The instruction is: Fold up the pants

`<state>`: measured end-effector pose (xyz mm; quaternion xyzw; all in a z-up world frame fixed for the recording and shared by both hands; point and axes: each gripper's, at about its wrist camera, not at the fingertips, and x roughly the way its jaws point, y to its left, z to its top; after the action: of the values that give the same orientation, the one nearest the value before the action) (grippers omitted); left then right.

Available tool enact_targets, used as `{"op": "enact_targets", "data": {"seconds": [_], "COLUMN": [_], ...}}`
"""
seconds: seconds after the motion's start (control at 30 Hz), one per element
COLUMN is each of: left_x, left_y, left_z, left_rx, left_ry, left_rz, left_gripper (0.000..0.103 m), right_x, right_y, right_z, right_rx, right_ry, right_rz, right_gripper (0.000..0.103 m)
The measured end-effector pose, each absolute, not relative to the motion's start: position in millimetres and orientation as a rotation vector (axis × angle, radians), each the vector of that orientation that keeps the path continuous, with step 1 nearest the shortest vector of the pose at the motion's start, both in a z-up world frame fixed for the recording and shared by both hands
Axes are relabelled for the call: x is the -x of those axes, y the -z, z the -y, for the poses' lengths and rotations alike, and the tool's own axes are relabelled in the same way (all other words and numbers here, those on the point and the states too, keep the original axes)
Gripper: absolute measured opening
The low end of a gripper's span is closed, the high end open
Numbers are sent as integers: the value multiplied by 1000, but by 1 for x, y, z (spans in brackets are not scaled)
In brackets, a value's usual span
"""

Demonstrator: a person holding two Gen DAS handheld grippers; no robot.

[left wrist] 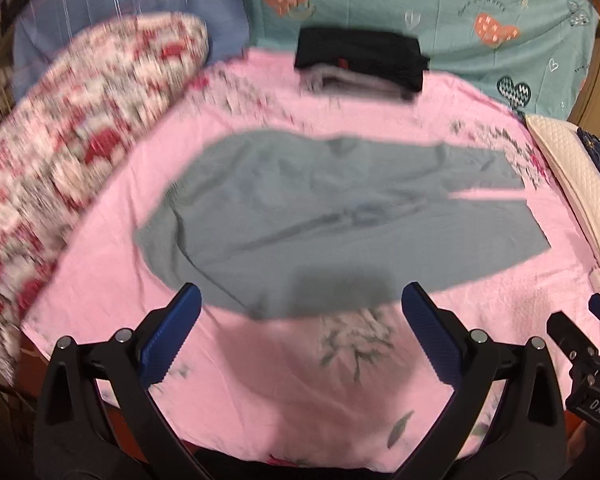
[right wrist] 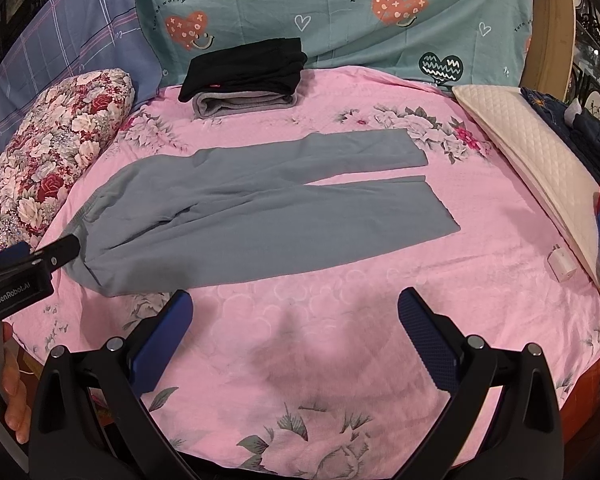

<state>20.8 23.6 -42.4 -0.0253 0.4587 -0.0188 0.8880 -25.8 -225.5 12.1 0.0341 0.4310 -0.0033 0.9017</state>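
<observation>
Pants lie flat, unfolded; left gripper and right gripper both spread wide, empty. Risk: grabbing bedsheet with fabric.

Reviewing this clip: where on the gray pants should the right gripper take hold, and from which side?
Probably the near leg's hem corner of the gray pants, approached from the bed's near edge. The pants lie flat with legs spread toward the right, and the open right gripper hovers nearby. The open left gripper is at the waist end.
</observation>
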Motion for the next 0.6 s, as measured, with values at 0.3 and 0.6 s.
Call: {"op": "enact_targets", "data": {"seconds": [0.3,0.6], "left_x": [-64,-122], "left_y": [100,129], "left_z": [-115,-165], "left_rx": [322,507], "left_ry": [-41,-21], "left_rz": [-1119,-1241], "left_gripper": [101,67], "right_x": [15,10], "right_y": [12,24], "right_z": [231,234], "right_rx": [-78,-96], "right_ry": [24,30], "right_rz": [-963,-996], "right_gripper": [102,102]}}
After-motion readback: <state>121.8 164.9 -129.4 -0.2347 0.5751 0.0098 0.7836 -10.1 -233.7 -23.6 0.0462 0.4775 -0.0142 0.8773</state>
